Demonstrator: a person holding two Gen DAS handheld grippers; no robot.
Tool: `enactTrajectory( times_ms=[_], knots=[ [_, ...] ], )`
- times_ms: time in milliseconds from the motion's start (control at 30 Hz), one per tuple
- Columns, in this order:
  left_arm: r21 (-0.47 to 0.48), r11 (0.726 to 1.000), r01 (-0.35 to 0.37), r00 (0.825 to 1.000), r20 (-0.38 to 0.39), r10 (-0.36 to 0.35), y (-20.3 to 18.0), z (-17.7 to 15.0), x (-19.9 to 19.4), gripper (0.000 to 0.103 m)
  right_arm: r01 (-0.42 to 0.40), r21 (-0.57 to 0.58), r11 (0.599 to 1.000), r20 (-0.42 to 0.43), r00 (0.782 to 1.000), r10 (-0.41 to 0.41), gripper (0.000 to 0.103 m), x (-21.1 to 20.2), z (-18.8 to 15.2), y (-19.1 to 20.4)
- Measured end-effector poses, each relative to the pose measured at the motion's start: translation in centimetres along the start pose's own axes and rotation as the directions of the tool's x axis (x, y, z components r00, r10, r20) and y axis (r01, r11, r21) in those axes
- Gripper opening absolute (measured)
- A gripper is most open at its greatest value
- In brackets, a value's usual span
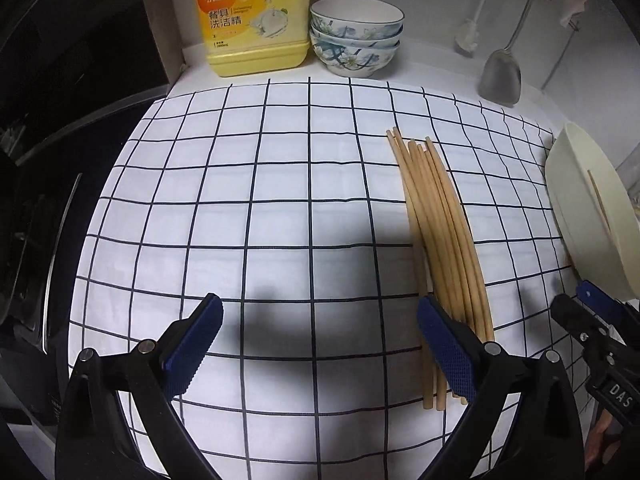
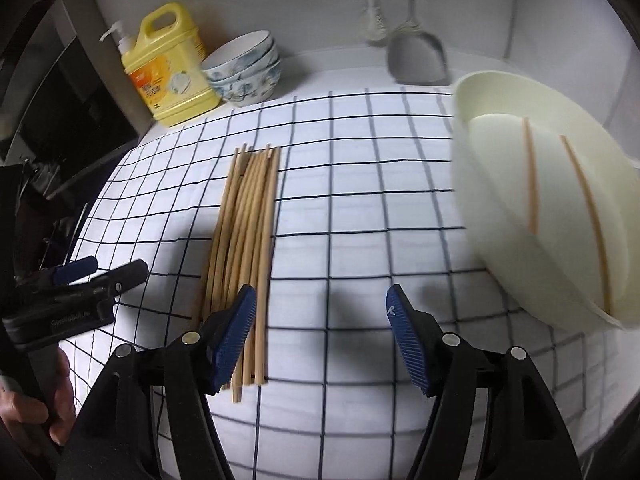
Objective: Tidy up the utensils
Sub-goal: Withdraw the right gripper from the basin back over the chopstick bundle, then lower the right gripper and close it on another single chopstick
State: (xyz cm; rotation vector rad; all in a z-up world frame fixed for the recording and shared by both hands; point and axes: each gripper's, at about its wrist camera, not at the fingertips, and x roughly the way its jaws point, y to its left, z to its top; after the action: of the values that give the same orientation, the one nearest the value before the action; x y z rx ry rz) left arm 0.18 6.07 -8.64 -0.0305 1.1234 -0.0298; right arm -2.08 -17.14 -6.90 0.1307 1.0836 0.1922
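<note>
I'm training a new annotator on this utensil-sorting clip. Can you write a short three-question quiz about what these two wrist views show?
1. True or false: the left gripper is clamped on the bundle of chopsticks.
2. How many chopsticks already lie in the cream container?
3. Which stands nearest the yellow detergent jug? A) the stacked bowls B) the metal spatula C) the cream container

Key:
1. False. Its jaws are spread wide and empty; the bundle lies on the checked cloth beside one finger.
2. Two, seen in the right wrist view.
3. A.
</note>
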Motion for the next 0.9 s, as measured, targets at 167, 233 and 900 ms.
enactTrajectory(
  times_ms=[167,233,900],
  knots=[
    [-0.009,0.999,-0.047,0.999,0.001,0.047,-0.4,-0.2,0.9,0.096,-0.026,-0.061,0.998,-0.021,0.999,0.025,0.065,2.7,0.4,0.5],
    [-0.010,0.999,-0.050,0.999,0.006,0.050,-0.4,-0.1,1.3,0.096,-0.025,-0.071,0.997,-0.022,0.999,0.024,0.065,3.4,0.6,0.6],
    [0.084,0.996,0.012,1.000,-0.009,-0.012,-1.2,0.8,4.4,0.096,0.096,-0.161,0.982,-0.015,0.995,-0.100,0.064,5.6,0.0,2.7]
  ],
)
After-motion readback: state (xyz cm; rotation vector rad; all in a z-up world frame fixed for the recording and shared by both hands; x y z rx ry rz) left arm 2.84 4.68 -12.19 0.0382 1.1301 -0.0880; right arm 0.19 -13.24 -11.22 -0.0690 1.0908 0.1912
